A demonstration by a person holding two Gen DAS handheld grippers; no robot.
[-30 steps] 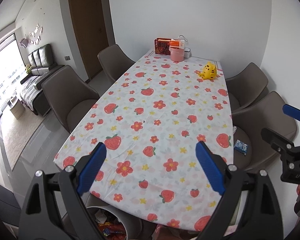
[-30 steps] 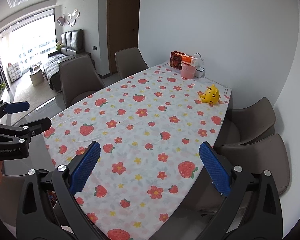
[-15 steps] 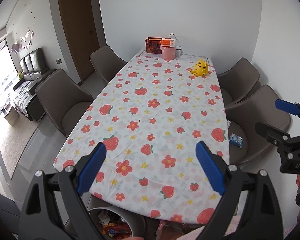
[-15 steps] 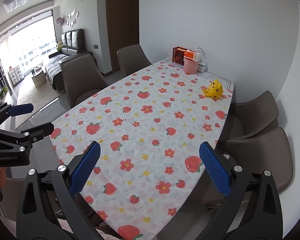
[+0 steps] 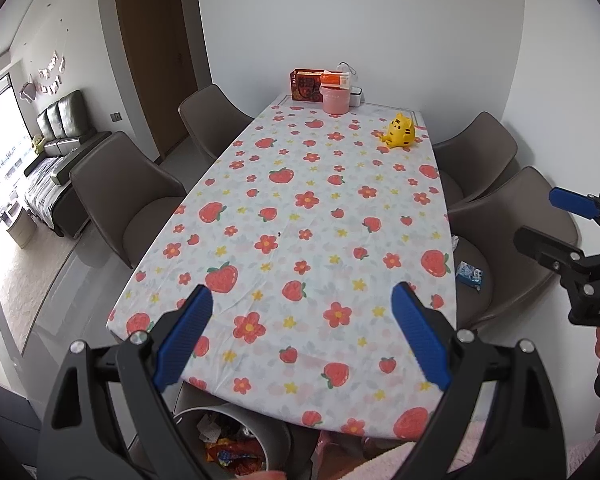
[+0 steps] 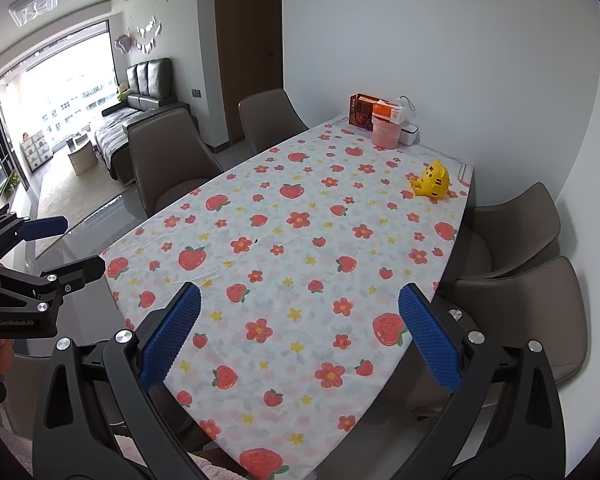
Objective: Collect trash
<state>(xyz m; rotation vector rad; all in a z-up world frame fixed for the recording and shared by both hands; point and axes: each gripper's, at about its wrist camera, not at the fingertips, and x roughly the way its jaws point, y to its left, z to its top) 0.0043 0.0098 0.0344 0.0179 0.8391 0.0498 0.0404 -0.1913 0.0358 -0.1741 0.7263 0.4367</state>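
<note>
The table (image 5: 300, 208), covered by a cloth with strawberries and flowers, serves as the landmark here. At its near end, partly under the edge, stands a white bin (image 5: 236, 436) with colourful wrappers already inside; it probably stands there so that trash can be dropped in without walking away. The trash that remains, as far as one can judge, is a small blue packet (image 5: 470, 275) lying on the seat of the chair (image 5: 512, 248) at the right side of the table, just beyond the table edge; a small white scrap (image 6: 456, 313) also lies on this seat, close to the edge. At the far end of the table, against the wall, are a pink container (image 5: 335, 101) and a red box (image 5: 305, 85), and a yellow tiger toy (image 5: 400, 131) sits near the far right corner; these look like kept things, not trash. The left gripper (image 5: 302, 334) hovers above the near end of the table with its blue pads spread wide and nothing between them. The right gripper (image 6: 298, 334) is also spread wide and empty, held above the near right part of the table, pointing toward the far end. Both are raised and level, a searching pose, so the next reach is likely down to the right chair.
</note>
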